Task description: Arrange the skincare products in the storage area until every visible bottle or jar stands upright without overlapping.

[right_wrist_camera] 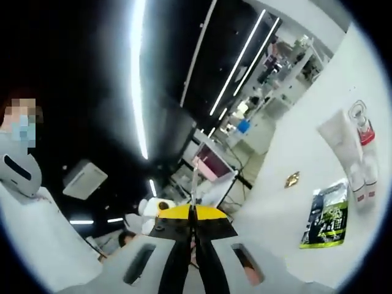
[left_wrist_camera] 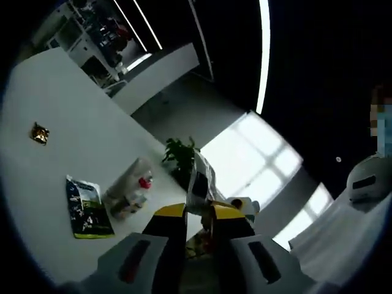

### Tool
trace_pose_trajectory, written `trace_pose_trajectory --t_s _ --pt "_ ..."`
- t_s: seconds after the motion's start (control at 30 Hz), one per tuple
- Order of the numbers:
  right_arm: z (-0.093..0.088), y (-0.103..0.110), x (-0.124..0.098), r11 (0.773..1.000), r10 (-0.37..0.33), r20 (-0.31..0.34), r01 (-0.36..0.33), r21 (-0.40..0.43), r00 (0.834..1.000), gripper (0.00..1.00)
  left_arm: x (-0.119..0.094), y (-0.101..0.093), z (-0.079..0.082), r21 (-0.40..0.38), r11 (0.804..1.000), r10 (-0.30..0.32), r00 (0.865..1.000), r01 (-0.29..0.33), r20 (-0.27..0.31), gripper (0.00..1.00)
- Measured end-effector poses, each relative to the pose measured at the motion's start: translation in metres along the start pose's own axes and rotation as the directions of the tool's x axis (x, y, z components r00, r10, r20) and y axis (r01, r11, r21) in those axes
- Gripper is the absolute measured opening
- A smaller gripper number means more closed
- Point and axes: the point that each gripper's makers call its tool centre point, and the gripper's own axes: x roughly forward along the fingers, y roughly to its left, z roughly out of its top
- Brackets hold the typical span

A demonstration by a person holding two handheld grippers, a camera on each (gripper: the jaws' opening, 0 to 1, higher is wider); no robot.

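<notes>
The white table point(left_wrist_camera: 73, 98) carries everything, and both views are tilted well away from it, so any move made from here is poorly aimed.

On it lies a clear pouch of skincare products point(left_wrist_camera: 128, 187), on its side, with a red-capped bottle point(left_wrist_camera: 145, 182) inside; in the right gripper view the same pouch point(right_wrist_camera: 350, 153) lies at the far edge. Nothing stands upright yet. Just beside the pouch is a green packet point(left_wrist_camera: 87, 208), which a careless reach could sweep or pin under a bottle. A small gold wrapper point(left_wrist_camera: 40, 133) lies well apart.

The left hand-held gripper point(left_wrist_camera: 199, 222) is narrowly parted around a thin crumpled sheet or wrapper, which could drop onto the products. The right hand-held gripper point(right_wrist_camera: 193, 229) has its jaws pressed together, with a thin strip rising from the tips.
</notes>
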Motion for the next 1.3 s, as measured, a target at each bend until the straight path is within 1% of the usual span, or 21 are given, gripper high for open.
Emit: trace_pose_trajectory --t_s 0.1,0.33,0.5,0.6,0.63,0.67,0.7,0.73,0.8,0.83,0.87,0.93,0.97,1.07,1.13,1.2,1.27,1.3 --pt "0.000 0.000 0.000 1.000 0.000 0.000 0.000 -0.003 1.000 0.01 -0.001 -0.001 0.002 -0.014 1.000 -0.007 1.000 0.007 0.015 0.05" --pt "-0.002 -0.002 -0.003 1.000 -0.009 0.002 0.009 0.006 1.000 0.01 -0.001 0.001 0.000 -0.025 1.000 -0.004 1.000 0.004 0.012 0.03" --pt "0.000 -0.004 -0.005 1.000 -0.009 0.006 0.009 0.023 1.000 0.01 -0.002 0.003 0.005 -0.056 0.998 -0.008 0.999 0.010 0.043 0.01" --pt "-0.001 -0.005 -0.006 0.999 -0.015 -0.002 0.015 0.030 1.000 0.01 -0.001 0.005 0.005 -0.058 0.998 0.003 0.999 0.000 0.047 0.00" --pt "-0.001 -0.007 -0.006 0.999 -0.022 -0.005 0.022 0.030 1.000 0.01 -0.001 0.010 0.008 -0.052 0.998 0.030 0.997 -0.026 0.070 0.00" --pt "-0.001 -0.008 -0.007 0.999 -0.023 -0.007 0.023 0.026 1.000 0.01 0.000 0.009 0.013 -0.084 0.996 0.035 0.994 -0.026 0.106 0.00" --pt "-0.001 -0.007 -0.007 1.000 -0.016 -0.003 0.016 0.023 1.000 0.01 0.000 0.006 0.010 -0.140 0.990 0.024 0.995 -0.010 0.096 0.00" --pt "0.000 -0.007 -0.008 1.000 -0.015 0.005 0.015 0.024 1.000 0.02 0.001 0.007 0.011 -0.158 0.987 0.030 0.994 -0.013 0.108 0.00" --pt "0.001 -0.009 -0.009 1.000 -0.026 0.009 0.026 0.016 1.000 0.05 0.002 0.007 0.010 -0.153 0.988 0.037 0.992 -0.018 0.122 0.00" --pt "0.001 -0.014 -0.011 0.999 -0.049 0.001 0.049 0.008 0.999 0.08 0.002 0.006 0.011 -0.177 0.984 0.038 0.989 -0.013 0.140 0.00" --pt "0.001 -0.016 -0.012 0.998 -0.057 0.000 0.057 0.011 0.998 0.12 0.002 0.006 0.012 -0.188 0.982 0.042 0.988 -0.013 0.147 0.00" --pt "0.003 -0.023 -0.016 0.996 -0.081 0.005 0.081 0.032 0.997 0.21 0.001 0.006 0.014 -0.209 0.978 0.048 0.987 -0.015 0.155 0.00" --pt "0.004 -0.024 -0.017 0.996 -0.083 0.005 0.083 0.040 0.997 0.23 0.001 0.005 0.014 -0.215 0.976 0.041 0.987 -0.006 0.157 0.00" --pt "0.011 -0.024 -0.020 0.996 -0.074 0.029 0.073 0.054 0.997 0.21 0.001 0.002 0.014 -0.229 0.973 0.040 0.985 -0.002 0.165 0.00" --pt "0.016 -0.025 -0.019 0.996 -0.070 0.039 0.068 0.065 0.997 0.24 0.002 0.000 0.014 -0.239 0.971 0.041 0.984 0.001 0.171 0.00" --pt "0.020 -0.026 -0.017 0.995 -0.061 0.044 0.057 0.081 0.997 0.24 0.004 -0.002 0.011 -0.251 0.968 0.035 0.983 0.012 0.179 0.00" --pt "0.026 -0.025 -0.015 0.991 -0.040 0.053 0.033 0.126 0.998 0.22 0.006 -0.003 0.006 -0.266 0.964 0.026 0.983 0.024 0.181 0.00" --pt "0.030 -0.026 -0.015 0.991 -0.035 0.057 0.027 0.128 0.998 0.21 0.007 -0.004 0.004 -0.270 0.962 0.023 0.983 0.027 0.182 0.00"
